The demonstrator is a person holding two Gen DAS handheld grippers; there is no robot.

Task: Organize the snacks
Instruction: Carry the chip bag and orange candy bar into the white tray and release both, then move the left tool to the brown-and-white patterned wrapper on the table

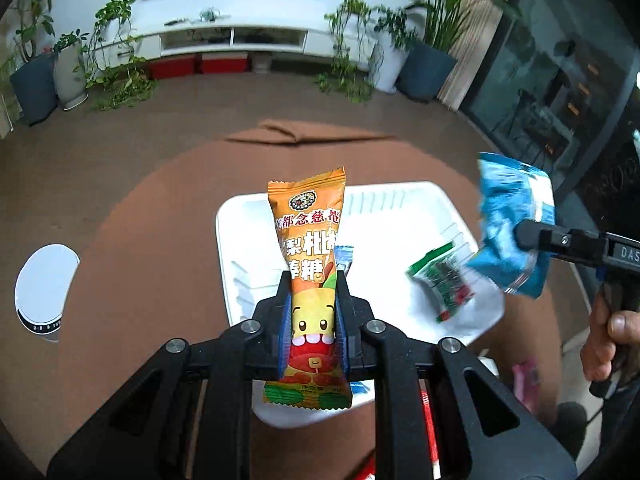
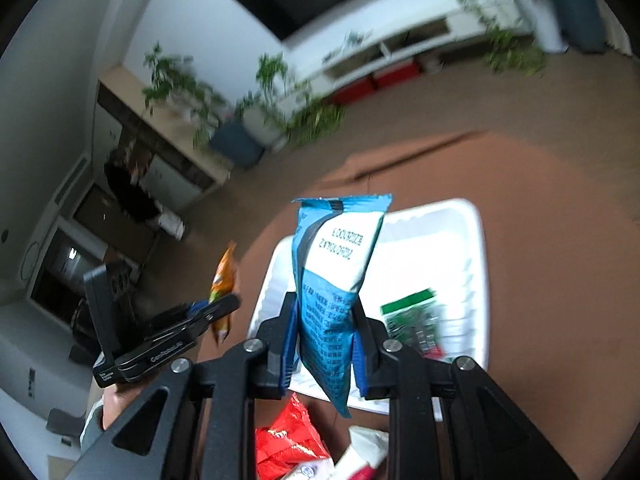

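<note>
A: Stock in the white tray [image 1: 400, 208]?
B: One green packet [image 1: 442, 280], at its 4 o'clock.
A: In hand?
B: Your left gripper [image 1: 312, 300] clamps the orange lollipop packet [image 1: 310, 248]; your right gripper [image 2: 326, 320] clamps the blue packet [image 2: 332, 280], both above the tray. Red packet [image 2: 288, 440] waits on the desk [image 1: 160, 240].

Each view looks forward and steeply down along its own claw, close above the brown desk [image 1: 120, 240]. Both share the white tray [image 1: 400, 208] [image 2: 472, 220] and the far white TV cabinet [image 1: 232, 36] [image 2: 400, 44].
</note>
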